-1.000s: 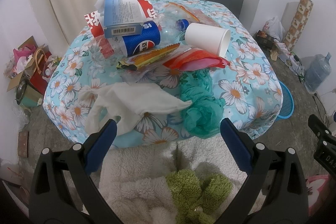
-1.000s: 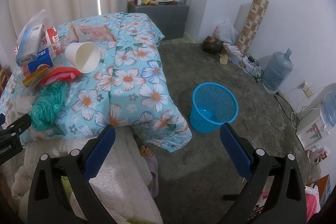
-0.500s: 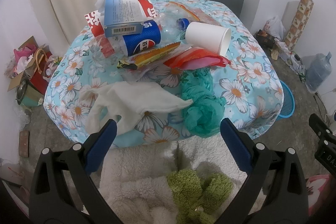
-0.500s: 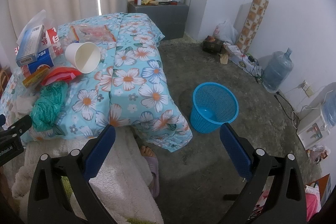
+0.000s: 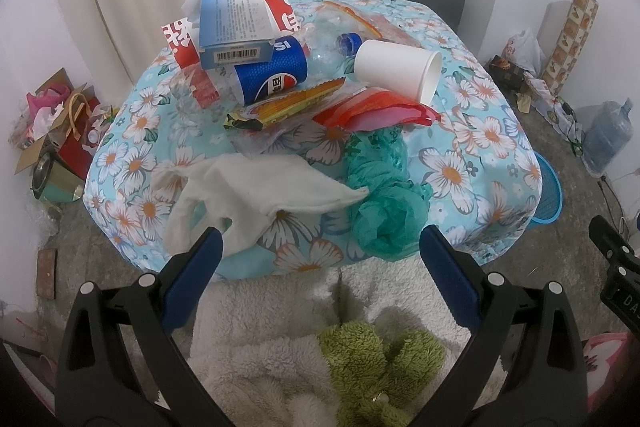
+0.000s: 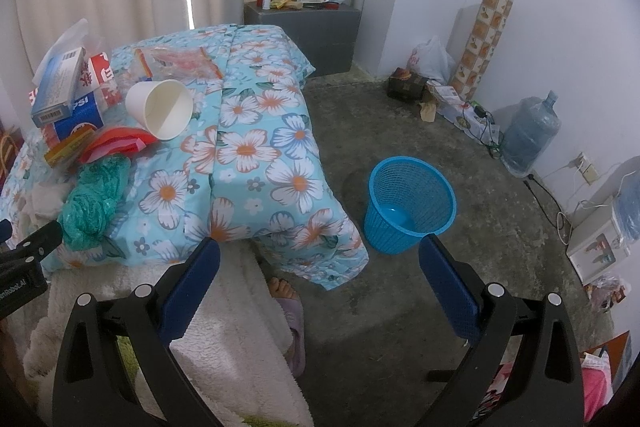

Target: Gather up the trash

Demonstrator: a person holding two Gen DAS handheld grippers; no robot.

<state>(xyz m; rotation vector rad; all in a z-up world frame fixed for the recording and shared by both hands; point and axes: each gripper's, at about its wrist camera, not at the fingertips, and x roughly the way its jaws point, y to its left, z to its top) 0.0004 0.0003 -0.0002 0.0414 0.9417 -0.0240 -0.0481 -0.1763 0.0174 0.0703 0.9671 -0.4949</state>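
Left claw (image 5: 320,255) open, white tissue (image 5: 256,195) just ahead.

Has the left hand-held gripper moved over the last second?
Barely. In the left wrist view the white cloth and paper cup sit almost where they did relative to the left hand-held gripper, open and empty.

The left gripper (image 5: 320,251) hangs with its blue-padded jaws spread wide, empty, just short of the near edge of the floral quilt (image 5: 472,131). The right gripper (image 6: 319,251) is likewise wide apart and empty, off the quilt's near right corner. A bare foot (image 6: 282,287) shows below that corner.
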